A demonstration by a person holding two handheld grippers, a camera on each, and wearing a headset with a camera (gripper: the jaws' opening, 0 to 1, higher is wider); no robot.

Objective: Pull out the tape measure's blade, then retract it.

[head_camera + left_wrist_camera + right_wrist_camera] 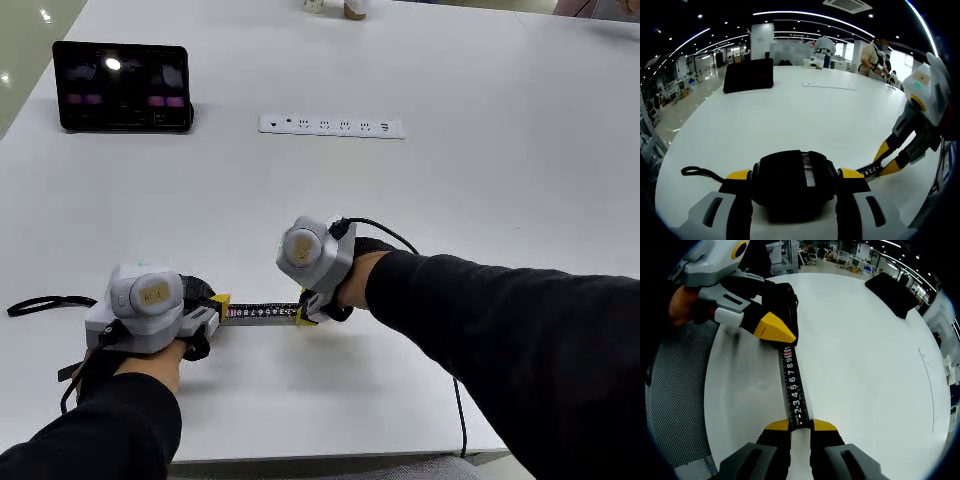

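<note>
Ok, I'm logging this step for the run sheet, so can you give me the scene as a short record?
left gripper: shut on tape measure case
right gripper: shut on blade at its end
blade state: pulled out a short way, straight between the grippers, low over the table
task stage: blade out, not yet retracted
also on table: tablet, power strip

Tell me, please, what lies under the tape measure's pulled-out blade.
Bare white table shows either side of the blade; the strip directly beneath is covered, and the right gripper hides its tip.
</note>
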